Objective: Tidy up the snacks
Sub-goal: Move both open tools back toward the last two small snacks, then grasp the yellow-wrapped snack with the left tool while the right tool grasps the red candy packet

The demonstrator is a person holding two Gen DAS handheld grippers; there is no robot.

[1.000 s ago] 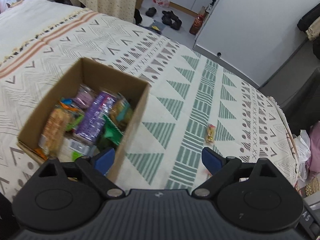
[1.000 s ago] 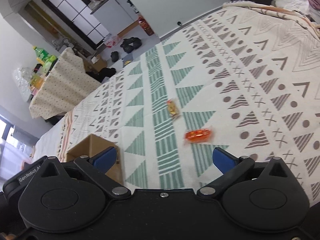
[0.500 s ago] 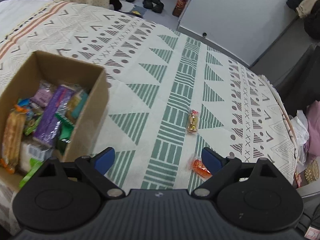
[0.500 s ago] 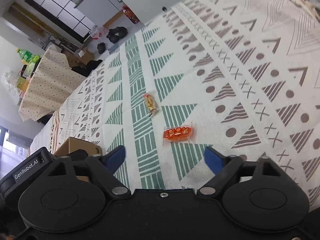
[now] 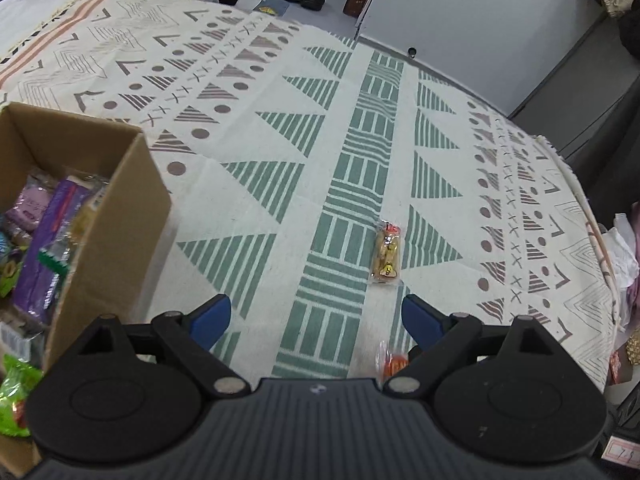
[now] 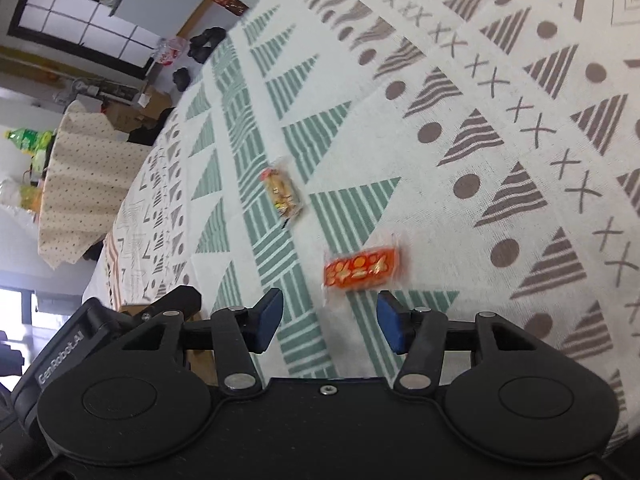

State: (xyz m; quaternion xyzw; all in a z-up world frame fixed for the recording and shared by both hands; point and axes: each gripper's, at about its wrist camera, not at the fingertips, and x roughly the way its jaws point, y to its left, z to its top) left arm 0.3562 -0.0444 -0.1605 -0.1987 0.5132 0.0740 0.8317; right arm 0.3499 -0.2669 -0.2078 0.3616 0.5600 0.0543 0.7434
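Right wrist view shows the right gripper (image 6: 330, 320) with its jaws partly apart and just closing in, gripping nothing — the orange snack packet (image 6: 362, 270) lies flat on the patterned bedspread (image 6: 500, 140) just beyond the fingertips, roughly in line with the gap, and the yellow snack packet (image 6: 282, 194) lies farther off to the upper left. Left wrist view has the left gripper (image 5: 316, 316) spread wide and empty — that yellow packet (image 5: 387, 254) sits just ahead of its right fingertip, the orange one (image 5: 394, 362) is half hidden under that finger, and the cardboard box (image 5: 120, 216) of snacks stands to the left.

Matt cardboard box (image 5: 116, 216), glossy wrappers (image 6: 362, 270)
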